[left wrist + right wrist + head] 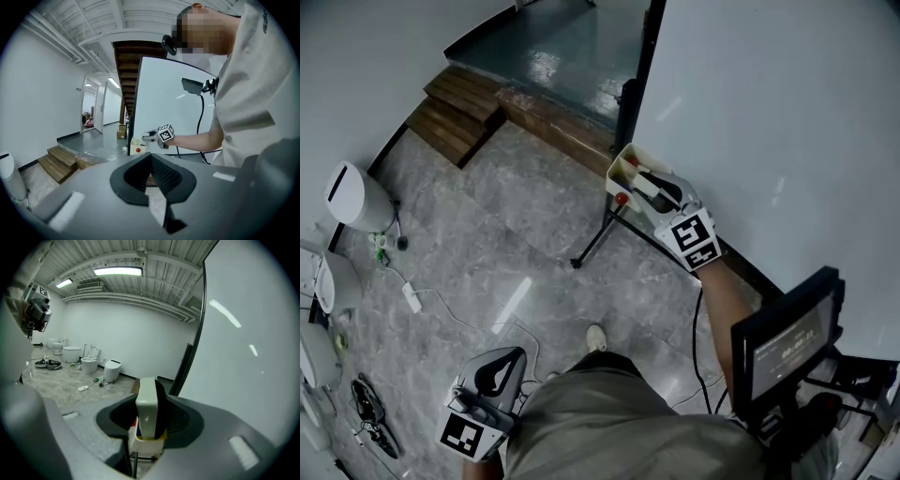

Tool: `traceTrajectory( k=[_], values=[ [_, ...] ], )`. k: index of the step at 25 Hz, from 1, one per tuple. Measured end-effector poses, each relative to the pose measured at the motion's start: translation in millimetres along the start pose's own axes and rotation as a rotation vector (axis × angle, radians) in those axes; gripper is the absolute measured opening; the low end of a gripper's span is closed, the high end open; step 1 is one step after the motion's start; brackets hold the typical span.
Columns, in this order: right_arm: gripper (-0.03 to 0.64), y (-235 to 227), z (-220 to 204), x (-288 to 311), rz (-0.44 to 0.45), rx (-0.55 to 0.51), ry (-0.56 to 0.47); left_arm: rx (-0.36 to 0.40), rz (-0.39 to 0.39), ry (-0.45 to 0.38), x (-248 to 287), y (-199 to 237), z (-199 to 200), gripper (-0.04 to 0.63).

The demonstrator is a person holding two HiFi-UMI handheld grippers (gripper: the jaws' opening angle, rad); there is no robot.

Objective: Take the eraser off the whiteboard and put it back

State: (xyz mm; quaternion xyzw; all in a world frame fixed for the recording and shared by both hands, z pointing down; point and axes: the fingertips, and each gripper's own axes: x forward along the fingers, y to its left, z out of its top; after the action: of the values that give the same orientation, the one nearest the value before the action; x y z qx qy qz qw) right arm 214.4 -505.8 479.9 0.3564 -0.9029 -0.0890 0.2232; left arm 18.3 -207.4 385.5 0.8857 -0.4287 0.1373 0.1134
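Note:
The eraser [648, 188], white with a black felt face, stands on edge between the jaws of my right gripper [653, 187], which is shut on it. It hangs just over the cream tray [622, 165] at the lower left corner of the whiteboard [769, 122]. In the right gripper view the eraser [147, 404] sits above the tray [145, 445], where coloured marker ends show. My left gripper [508, 361] is low at my left side, away from the board, holding nothing. Its tips [151, 161] meet. From there the right gripper [151, 136] shows at the tray [137, 146].
The whiteboard's black stand leg [595, 244] splays over the grey floor. Wooden steps [459, 108] lie at the back left. White fixtures [354, 197] and a power strip with cable [412, 298] are at the left. A monitor on a stand [787, 342] is at my right.

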Motion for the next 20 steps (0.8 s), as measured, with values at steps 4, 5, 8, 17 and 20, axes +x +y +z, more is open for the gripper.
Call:
traceTrajectory(
  k=[4,5,8,17,20],
  values=[
    [0.156,0.6,-21.3,15.3,0.024,0.013,0.013,-0.008,0.006,0.016,10.8,2.6,-3.9,0.006],
    [0.156,0.7,-23.3,17.0,0.029,0.018,0.014,-0.008,0.007,0.019,12.0,2.3,-2.8,0.006],
    [0.156,4.6,-27.0,19.2,0.042,0.019,0.02,-0.009,0.007,0.033,11.8,0.2,0.3,0.006],
    [0.156,10.9,-38.3,20.4,0.034,0.025,0.011,-0.01,0.005,0.066,12.3,-0.5,-3.6,0.006],
    [0.161,8.1,-42.0,23.1,0.028,0.031,0.006,-0.005,0.0,0.064,16.7,1.6,-1.7,0.006]
  ],
)
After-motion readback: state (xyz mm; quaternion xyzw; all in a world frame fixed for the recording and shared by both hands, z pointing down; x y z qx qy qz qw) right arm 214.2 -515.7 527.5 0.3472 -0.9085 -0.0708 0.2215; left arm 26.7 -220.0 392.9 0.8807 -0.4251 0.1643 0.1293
